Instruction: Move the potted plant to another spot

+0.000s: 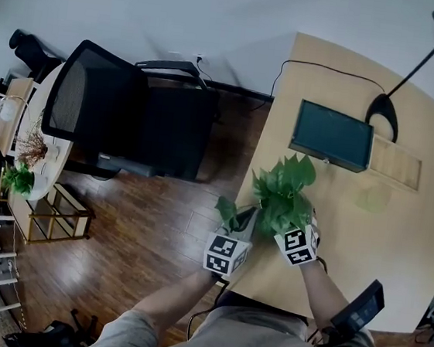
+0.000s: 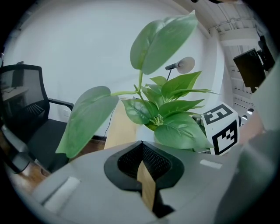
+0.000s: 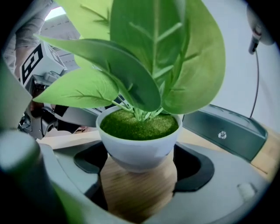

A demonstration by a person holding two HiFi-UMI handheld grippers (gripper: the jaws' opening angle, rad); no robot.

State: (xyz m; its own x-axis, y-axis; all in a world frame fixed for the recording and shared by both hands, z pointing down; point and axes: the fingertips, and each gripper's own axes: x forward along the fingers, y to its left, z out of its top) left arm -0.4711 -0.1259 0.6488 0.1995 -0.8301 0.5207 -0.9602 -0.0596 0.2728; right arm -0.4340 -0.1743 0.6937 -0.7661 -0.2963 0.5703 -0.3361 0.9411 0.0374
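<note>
Gripping the potted plant (image 1: 281,192) at the table's (image 1: 395,251) near-left edge.
Right gripper (image 3: 140,153) pinches the pot's (image 3: 139,142) smooth, stiff sides, probably light but top-heavy; left gripper (image 2: 141,144) pressed together, empty.

Potted plant (image 3: 139,144): small round white pot, green mossy top, broad glossy green leaves on thin stems; upright; pot sits between jaws of my right gripper (image 3: 140,165), gripped at both sides; leaves spread above it; just right of my left gripper (image 2: 144,173).
</note>
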